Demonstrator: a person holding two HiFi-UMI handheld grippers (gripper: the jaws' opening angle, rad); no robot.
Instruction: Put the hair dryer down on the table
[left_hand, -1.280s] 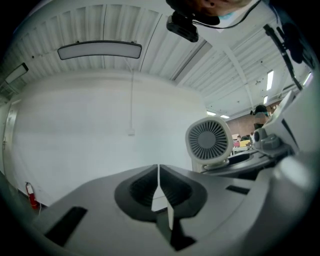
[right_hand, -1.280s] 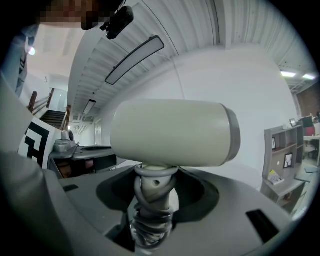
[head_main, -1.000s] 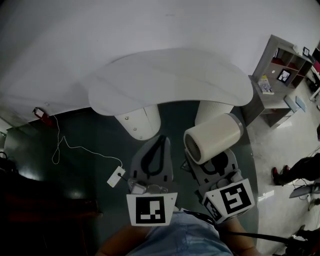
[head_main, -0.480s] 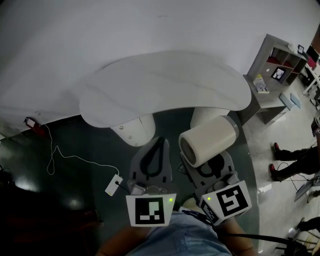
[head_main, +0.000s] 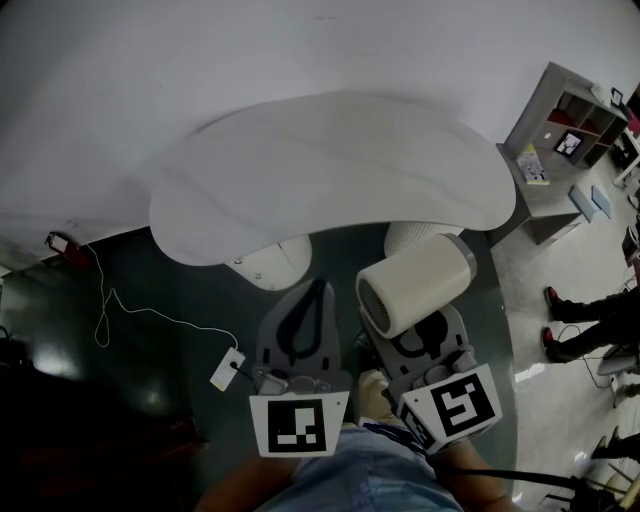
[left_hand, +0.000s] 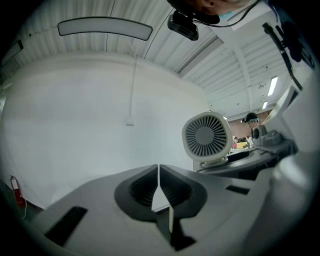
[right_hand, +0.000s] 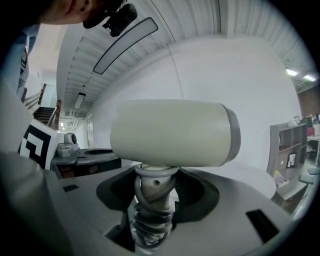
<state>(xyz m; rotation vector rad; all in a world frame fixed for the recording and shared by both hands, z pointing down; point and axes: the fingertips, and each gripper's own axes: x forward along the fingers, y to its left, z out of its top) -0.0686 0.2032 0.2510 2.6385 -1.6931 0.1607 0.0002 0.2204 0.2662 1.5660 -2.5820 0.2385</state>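
A cream hair dryer (head_main: 414, 285) with a grey end ring is held up in the air, its barrel lying sideways. My right gripper (head_main: 425, 338) is shut on its handle (right_hand: 152, 200), which has a grey cord wound round it; the barrel (right_hand: 170, 132) sits just above the jaws. The dryer's round grille (left_hand: 206, 136) shows to the right in the left gripper view. My left gripper (head_main: 310, 312) hangs beside it, jaws shut together with nothing between them. The white kidney-shaped table (head_main: 330, 170) lies ahead of and below both grippers.
The table (right_hand: 240, 172) stands on two white round legs (head_main: 270, 265) over a dark glossy floor. A white cable with a plug block (head_main: 228, 368) trails on the floor at left. A grey shelf unit (head_main: 560, 150) stands at right, and a person's legs (head_main: 585, 315) are beyond it.
The table has slid a little nearer and lower in the head view as the person shifts. Both grippers keep their places, the hair dryer still held the same way.
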